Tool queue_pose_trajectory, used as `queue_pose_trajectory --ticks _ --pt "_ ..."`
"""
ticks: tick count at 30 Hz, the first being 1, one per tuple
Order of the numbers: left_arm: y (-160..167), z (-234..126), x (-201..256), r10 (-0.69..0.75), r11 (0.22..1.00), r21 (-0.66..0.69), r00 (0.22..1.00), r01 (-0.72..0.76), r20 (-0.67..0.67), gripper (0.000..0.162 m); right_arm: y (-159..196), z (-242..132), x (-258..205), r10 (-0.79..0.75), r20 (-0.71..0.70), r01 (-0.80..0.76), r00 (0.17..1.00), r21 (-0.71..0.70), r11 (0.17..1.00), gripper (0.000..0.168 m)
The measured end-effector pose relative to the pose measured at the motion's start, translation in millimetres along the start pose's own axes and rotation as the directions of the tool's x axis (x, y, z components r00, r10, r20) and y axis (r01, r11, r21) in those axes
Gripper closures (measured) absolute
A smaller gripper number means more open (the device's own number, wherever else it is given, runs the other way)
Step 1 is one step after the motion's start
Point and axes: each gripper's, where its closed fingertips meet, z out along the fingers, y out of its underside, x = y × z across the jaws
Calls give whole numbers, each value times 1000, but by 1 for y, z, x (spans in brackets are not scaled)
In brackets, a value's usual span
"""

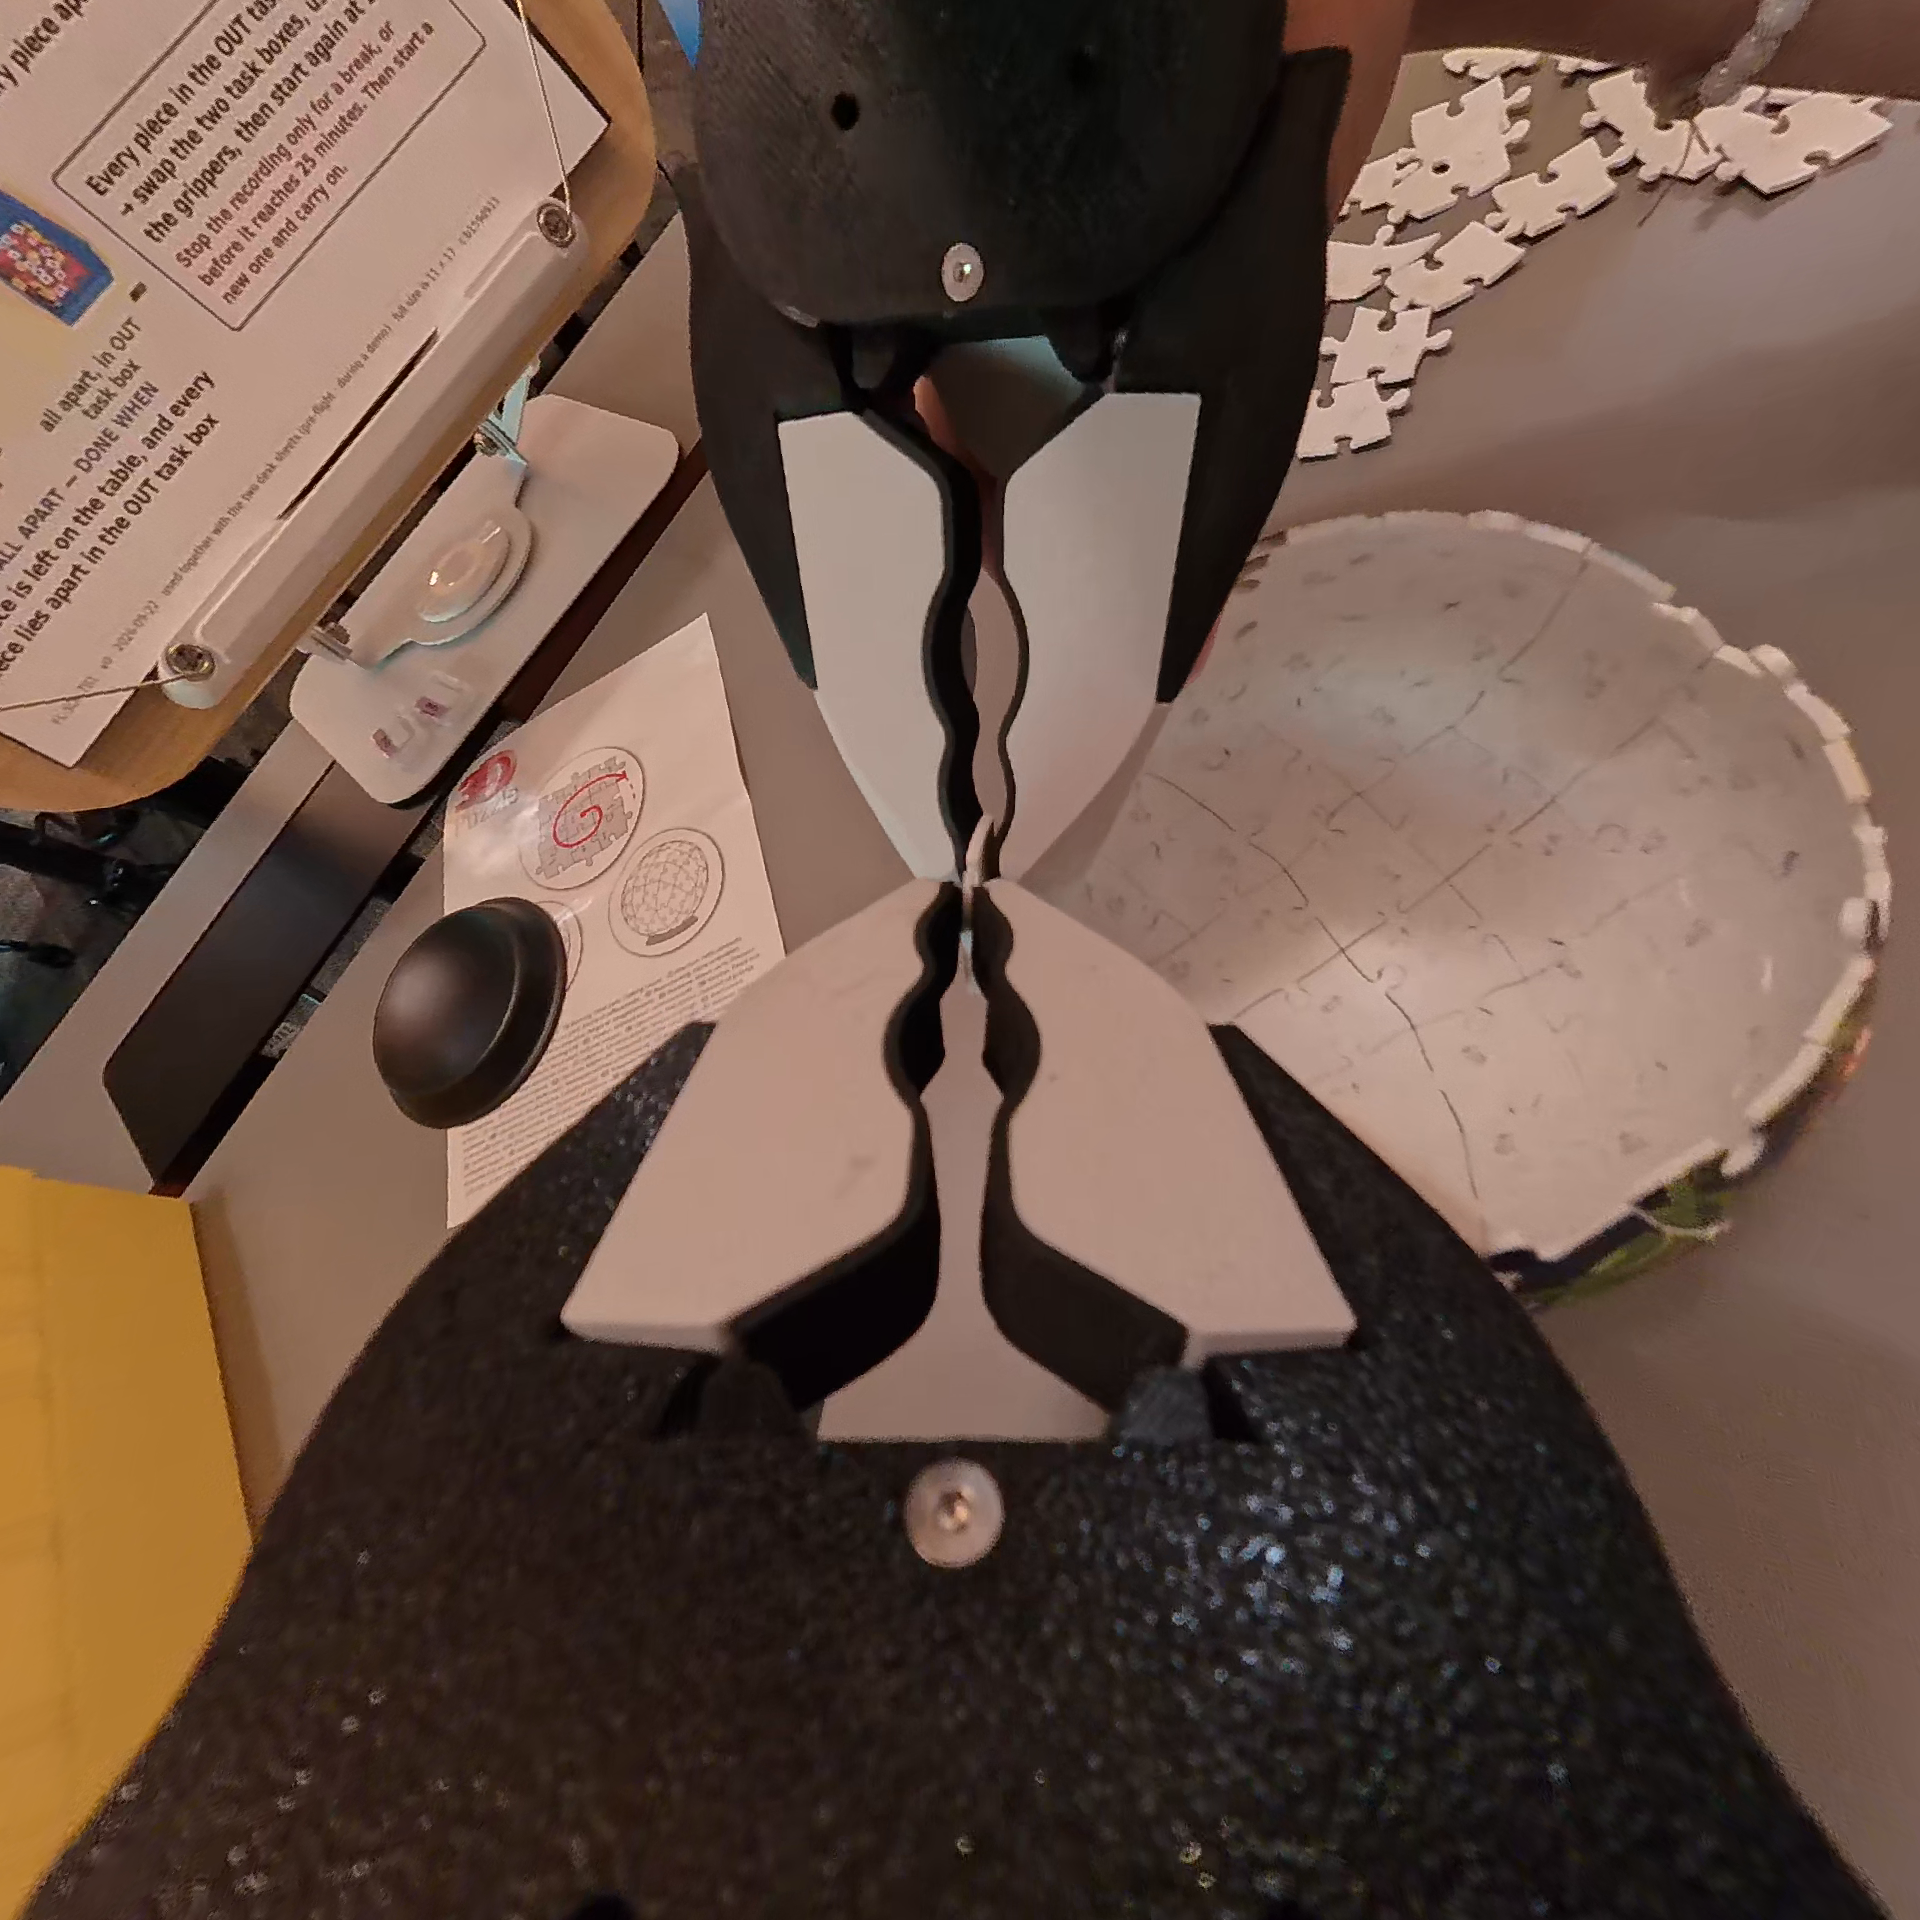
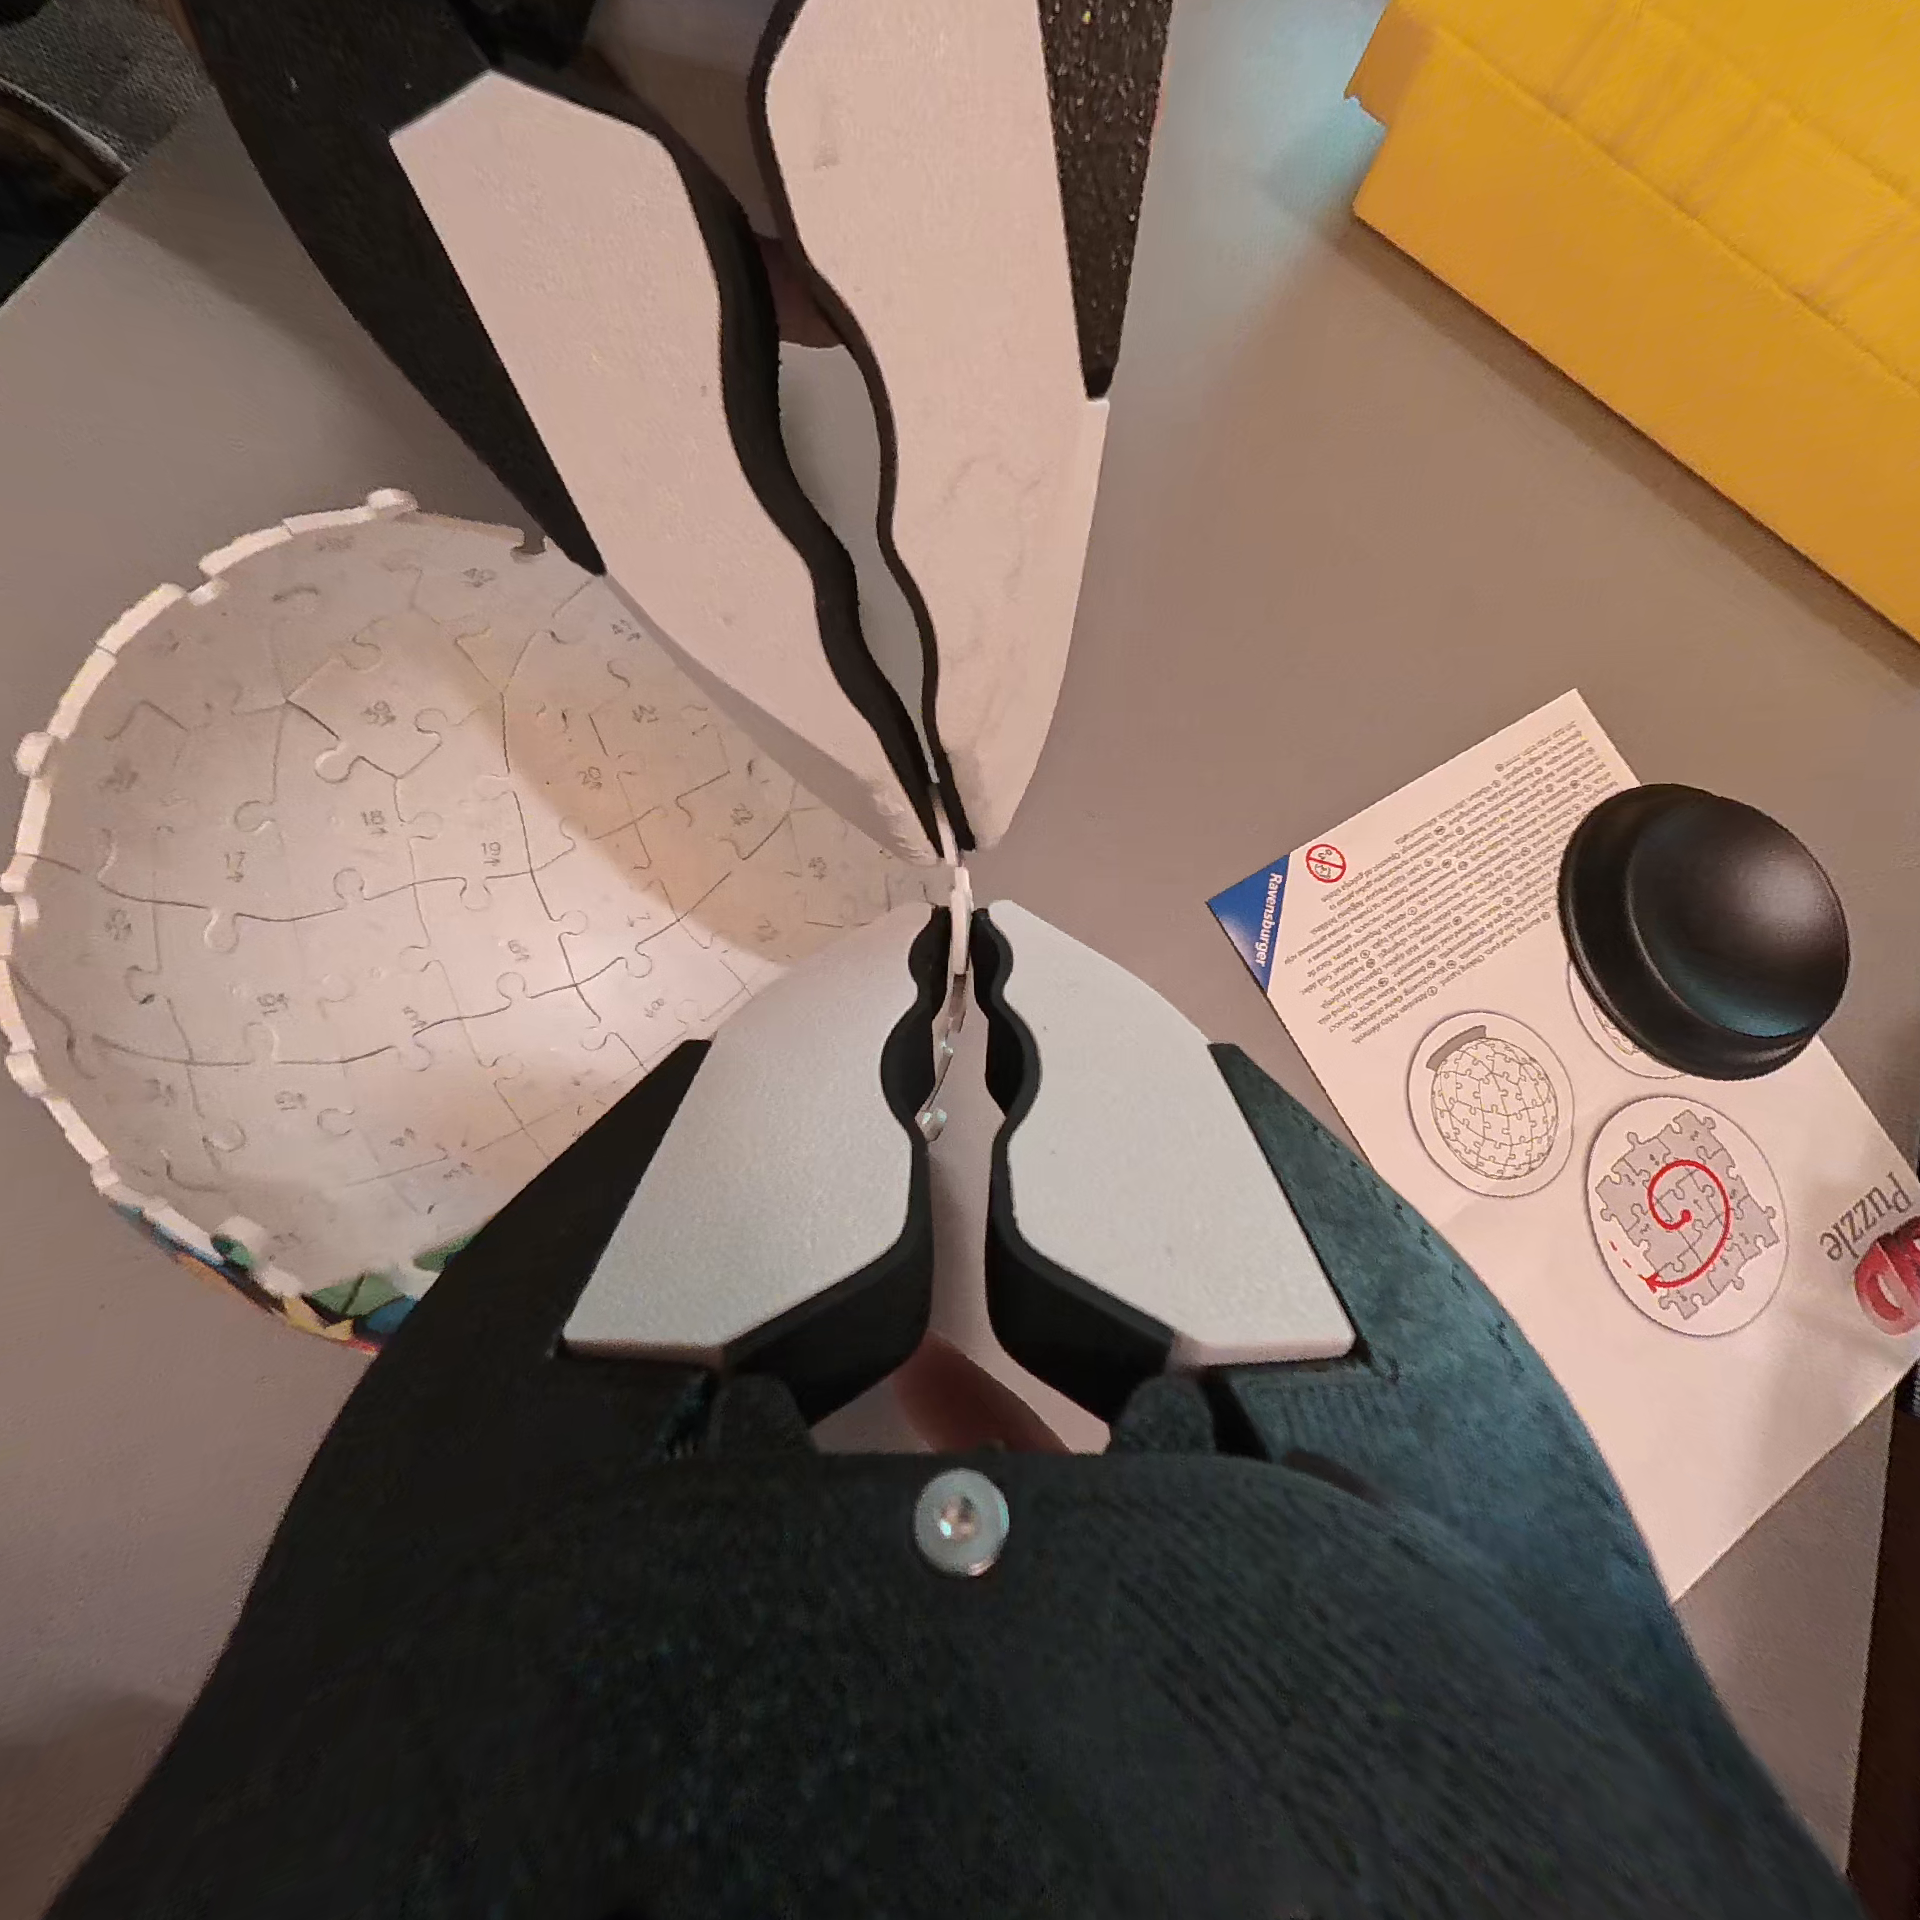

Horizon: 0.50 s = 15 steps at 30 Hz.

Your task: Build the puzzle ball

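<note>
My two grippers meet tip to tip above the table. My left gripper point(image 1: 968, 906) is shut on a thin white puzzle piece point(image 1: 977, 854), seen edge-on. My right gripper point(image 2: 961, 912) is shut on a white piece point(image 2: 943, 1049) too, running back between its fingers. I cannot tell whether it is one piece or two touching. The right gripper point(image 1: 982, 821) faces me in the left wrist view; the left gripper point(image 2: 940, 821) comes from the top in the right wrist view. The half-built puzzle ball point(image 1: 1507, 883) lies open like a bowl beside the tips, and also shows in the right wrist view point(image 2: 312, 914).
Loose white pieces point(image 1: 1455, 208) lie at the back by a person's hand point(image 1: 1745, 42). A black round stand point(image 1: 468, 1013) point(image 2: 1704, 925) rests on a printed leaflet point(image 1: 644, 748) point(image 2: 1507, 1247). A yellow box point(image 1: 94, 1455) point(image 2: 1662, 260) and a sheet holder point(image 1: 260, 260) stand nearby. My left and right fingertips are right by each other.
</note>
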Motion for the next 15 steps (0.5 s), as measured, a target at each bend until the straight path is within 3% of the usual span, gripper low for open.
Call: queue_pose_trajectory --ticks 8,15 --pt "2 1 -3 25 999 -34 999 -24 33 154 1 0 3 -12 -30 11 999 -21 1000 166" --pt "8 -1 -2 -76 993 -91 996 72 -48 147 0 0 3 13 -27 -13 1000 -15 1000 166"
